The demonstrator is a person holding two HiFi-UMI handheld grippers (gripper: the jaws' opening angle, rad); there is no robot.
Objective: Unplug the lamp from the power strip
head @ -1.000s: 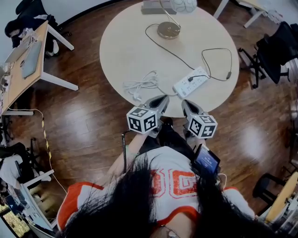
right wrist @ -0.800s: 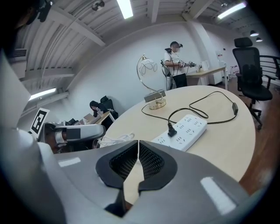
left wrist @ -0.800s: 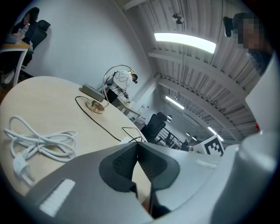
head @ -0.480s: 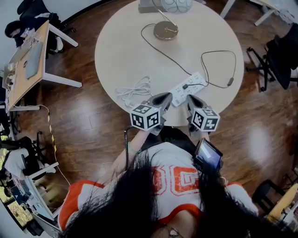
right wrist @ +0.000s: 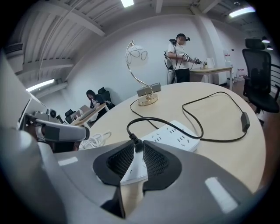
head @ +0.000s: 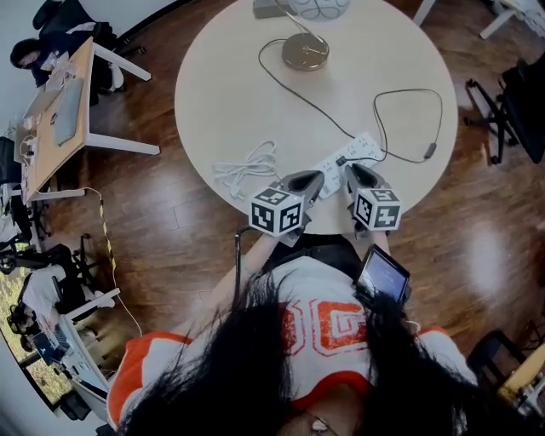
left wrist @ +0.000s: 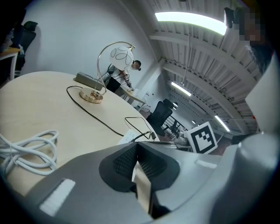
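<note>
The white power strip (head: 362,152) lies near the front edge of the round table (head: 230,94). The lamp's black plug (head: 341,160) sits in it. Its black cord (head: 298,89) runs back to the gold lamp base (head: 305,53). My right gripper (head: 352,173) hovers over the strip's near end. In the right gripper view its jaws (right wrist: 136,146) are opening, with the plug (right wrist: 134,141) at their tips and the pads not pressing on it. My left gripper (head: 313,179) is beside it, jaws shut and empty (left wrist: 136,146).
A coiled white cable (head: 247,166) lies left of the strip. A second loop of black cord with an inline switch (head: 430,151) reaches toward the table's right edge. A grey box (head: 271,8) sits behind the lamp. A desk (head: 60,111) stands at left and a chair (head: 519,94) at right.
Both grippers have moved forward from the table's edge to the power strip. The right gripper's tips now reach the plug end of the strip.
</note>
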